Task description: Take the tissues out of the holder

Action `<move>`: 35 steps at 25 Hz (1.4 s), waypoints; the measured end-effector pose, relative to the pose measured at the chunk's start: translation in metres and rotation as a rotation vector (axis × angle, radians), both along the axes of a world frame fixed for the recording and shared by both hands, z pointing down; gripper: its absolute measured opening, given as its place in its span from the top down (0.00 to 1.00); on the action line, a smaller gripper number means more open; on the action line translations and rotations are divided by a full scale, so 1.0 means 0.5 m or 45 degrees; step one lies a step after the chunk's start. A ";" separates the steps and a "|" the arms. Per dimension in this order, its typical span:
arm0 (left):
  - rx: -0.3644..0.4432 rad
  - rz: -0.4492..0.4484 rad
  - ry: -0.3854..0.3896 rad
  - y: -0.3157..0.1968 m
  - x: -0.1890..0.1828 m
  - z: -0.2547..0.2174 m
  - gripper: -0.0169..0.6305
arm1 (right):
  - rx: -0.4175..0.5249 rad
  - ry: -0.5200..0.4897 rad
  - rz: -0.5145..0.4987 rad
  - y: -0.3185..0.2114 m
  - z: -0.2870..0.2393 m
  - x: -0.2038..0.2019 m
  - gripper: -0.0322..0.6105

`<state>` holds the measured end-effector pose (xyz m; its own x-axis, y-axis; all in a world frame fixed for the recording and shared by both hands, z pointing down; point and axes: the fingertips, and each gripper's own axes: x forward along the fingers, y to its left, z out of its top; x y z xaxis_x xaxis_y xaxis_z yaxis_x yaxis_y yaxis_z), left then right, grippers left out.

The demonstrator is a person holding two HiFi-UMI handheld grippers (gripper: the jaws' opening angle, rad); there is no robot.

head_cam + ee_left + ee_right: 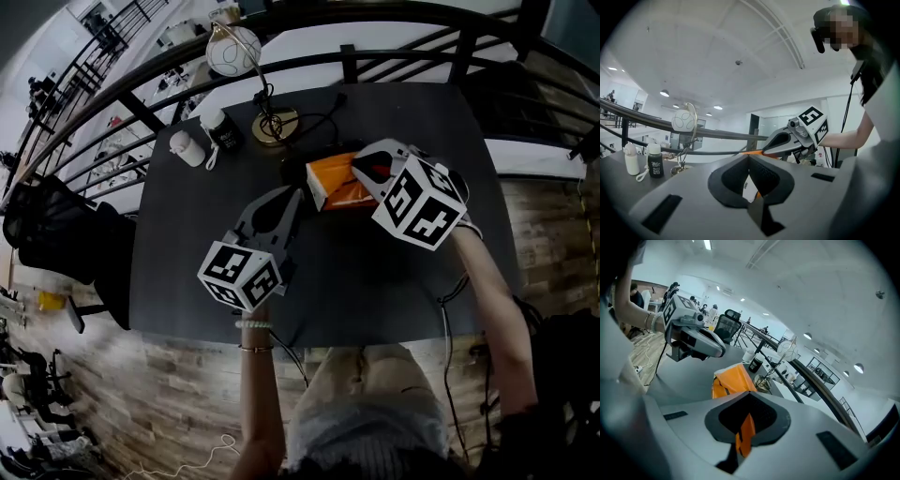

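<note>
Gripping the orange holder (333, 183) from both sides, above mid-counter (187, 253). The left claw (298, 195) is clamped on its white-edged end, and the right claw (361, 169) is pinched shut on an orange flap. No tissues show outside yet. Judged step: opening the holder. Next move: left steadies, right peels the flap back, then re-grips the tissues inside.

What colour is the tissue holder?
Orange. The tissue holder shows best in the right gripper view.
</note>
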<state>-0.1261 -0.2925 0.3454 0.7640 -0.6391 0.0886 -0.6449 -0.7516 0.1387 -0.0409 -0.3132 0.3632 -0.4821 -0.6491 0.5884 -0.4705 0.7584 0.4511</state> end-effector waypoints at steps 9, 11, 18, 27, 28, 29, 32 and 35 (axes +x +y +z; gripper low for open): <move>-0.017 -0.035 -0.011 0.074 0.023 0.014 0.96 | -0.049 -0.028 -0.019 0.096 0.034 0.018 0.93; -0.039 -0.052 -0.007 0.096 0.027 0.030 0.96 | -0.074 -0.033 -0.025 0.114 0.054 0.019 0.93; -0.129 -0.085 -0.020 0.181 0.037 0.094 0.96 | -0.185 -0.040 -0.033 0.175 0.144 0.017 0.93; -0.225 -0.106 -0.027 0.217 0.028 0.177 0.96 | -0.256 -0.023 -0.018 0.204 0.235 0.000 0.93; -0.235 -0.103 -0.027 0.217 0.028 0.184 0.96 | -0.257 -0.016 -0.016 0.204 0.240 -0.002 0.93; -0.246 -0.100 -0.029 0.218 0.027 0.192 0.96 | -0.260 -0.012 -0.014 0.204 0.246 -0.004 0.93; -0.273 -0.083 -0.040 0.226 0.026 0.206 0.96 | -0.276 -0.014 -0.002 0.211 0.256 -0.009 0.93; -0.280 -0.070 -0.042 0.226 0.027 0.210 0.96 | -0.272 -0.008 0.011 0.213 0.257 -0.010 0.93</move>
